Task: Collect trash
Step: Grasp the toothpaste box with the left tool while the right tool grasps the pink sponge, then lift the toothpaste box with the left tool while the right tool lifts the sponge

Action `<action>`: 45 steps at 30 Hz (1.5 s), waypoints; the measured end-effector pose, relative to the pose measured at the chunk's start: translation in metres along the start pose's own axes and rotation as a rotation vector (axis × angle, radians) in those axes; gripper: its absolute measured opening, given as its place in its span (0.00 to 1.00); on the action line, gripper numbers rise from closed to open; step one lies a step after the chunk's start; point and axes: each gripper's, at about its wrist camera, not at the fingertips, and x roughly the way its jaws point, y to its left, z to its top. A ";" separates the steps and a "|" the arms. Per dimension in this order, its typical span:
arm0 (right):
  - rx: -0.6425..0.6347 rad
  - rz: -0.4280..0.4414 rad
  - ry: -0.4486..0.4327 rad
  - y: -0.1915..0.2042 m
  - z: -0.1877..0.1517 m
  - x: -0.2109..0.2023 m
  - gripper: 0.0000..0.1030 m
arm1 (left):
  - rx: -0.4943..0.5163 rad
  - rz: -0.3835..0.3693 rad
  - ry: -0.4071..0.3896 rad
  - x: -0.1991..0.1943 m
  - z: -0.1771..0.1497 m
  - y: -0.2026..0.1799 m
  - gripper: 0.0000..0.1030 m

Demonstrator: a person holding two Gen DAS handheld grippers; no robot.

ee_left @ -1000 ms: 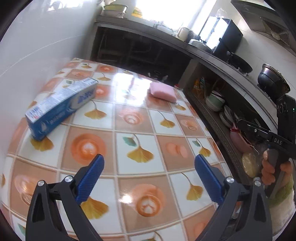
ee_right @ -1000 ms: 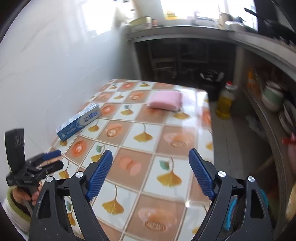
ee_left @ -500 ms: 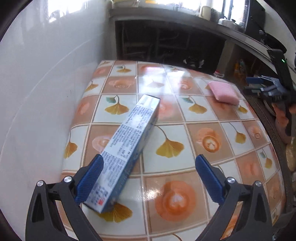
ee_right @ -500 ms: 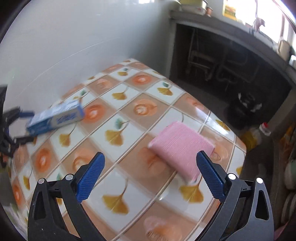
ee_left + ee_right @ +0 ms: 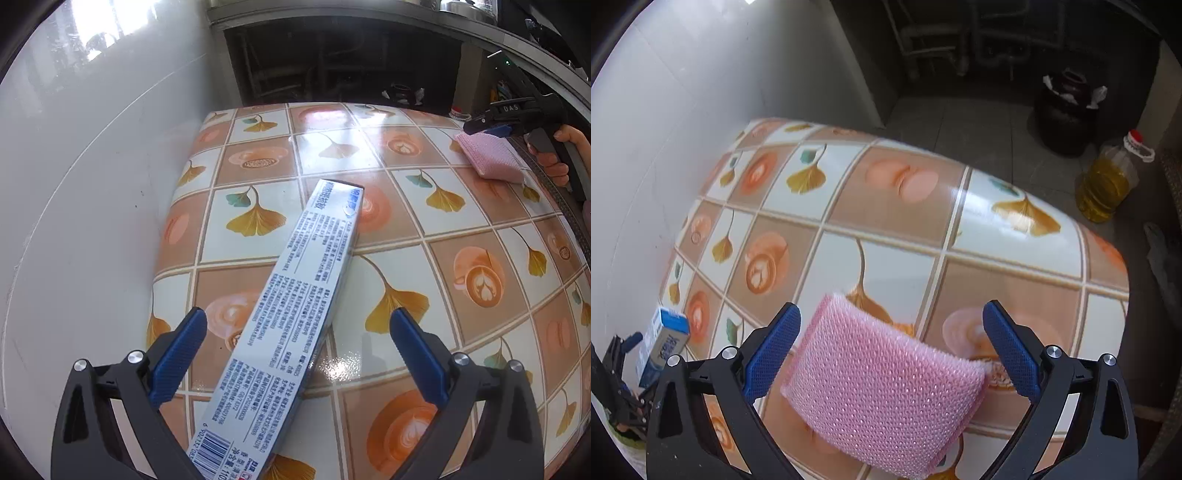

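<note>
Tiled table (image 5: 424, 192): my left gripper (image 5: 295, 332) gapes astride the toothpaste box (image 5: 295, 317); my right gripper (image 5: 892, 328) gapes astride the pink sponge (image 5: 882, 387).

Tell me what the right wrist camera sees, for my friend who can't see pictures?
The open right gripper hovers around a pink sponge lying on a table with a leaf-and-coffee-cup pattern. A blue toothpaste box lies far left, and a bottle of yellow oil stands on the floor beyond.

Colours and patterns on the tiled tabletop

Orange and white squares with yellow ginkgo leaves are printed on the glossy tiled tabletop (image 5: 424, 236); a pink mesh-textured sponge (image 5: 882, 398) and a blue-and-white printed cardboard box (image 5: 295, 314) are seen.
</note>
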 end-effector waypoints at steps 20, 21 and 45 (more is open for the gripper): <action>-0.253 -0.037 0.070 0.067 -0.047 -0.008 0.92 | -0.014 -0.015 0.029 0.008 -0.008 -0.001 0.76; -0.256 -0.043 0.065 0.070 -0.048 -0.008 0.92 | -0.018 -0.023 0.032 0.008 -0.009 -0.001 0.70; -0.136 -0.048 0.065 0.116 -0.202 -0.065 0.78 | -0.142 -0.265 0.098 -0.058 -0.107 -0.057 0.33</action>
